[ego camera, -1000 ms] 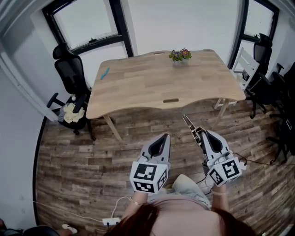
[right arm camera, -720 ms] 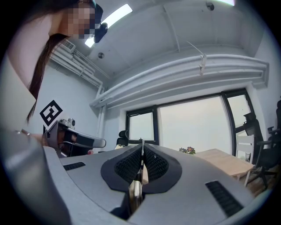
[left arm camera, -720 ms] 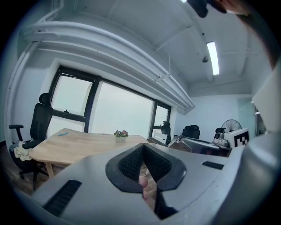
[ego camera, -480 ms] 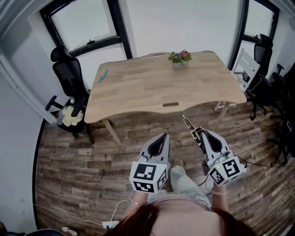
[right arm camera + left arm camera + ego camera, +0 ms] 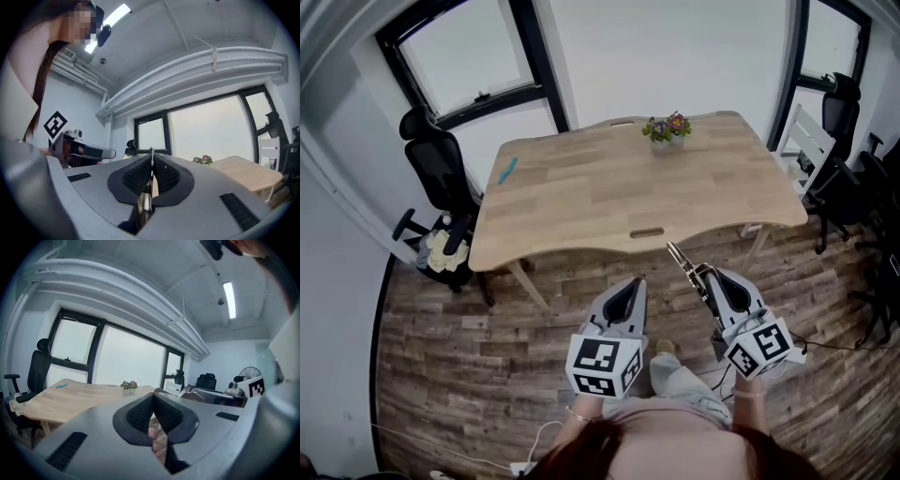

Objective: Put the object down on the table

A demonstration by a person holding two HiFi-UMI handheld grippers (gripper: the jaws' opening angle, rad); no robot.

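In the head view my right gripper (image 5: 711,281) is shut on a thin metal tool (image 5: 682,264), whose tip sticks out forward toward the table. In the right gripper view the tool (image 5: 151,158) shows as a narrow upright strip pinched between the dark pads. My left gripper (image 5: 627,286) is held beside it, shut, and nothing shows between its pads (image 5: 140,412). Both grippers hang over the plank floor, short of the near edge of the wooden table (image 5: 581,202).
On the table stand a small flower pot (image 5: 667,127) at the far edge and a blue pen (image 5: 507,170) at the left. A black office chair (image 5: 441,183) is left of the table. A white chair (image 5: 802,139) and black chairs (image 5: 842,103) are at the right.
The table has come a little closer and lower in the head view as the person steps toward it. Both grippers keep their pose, and the right one still holds the tool.
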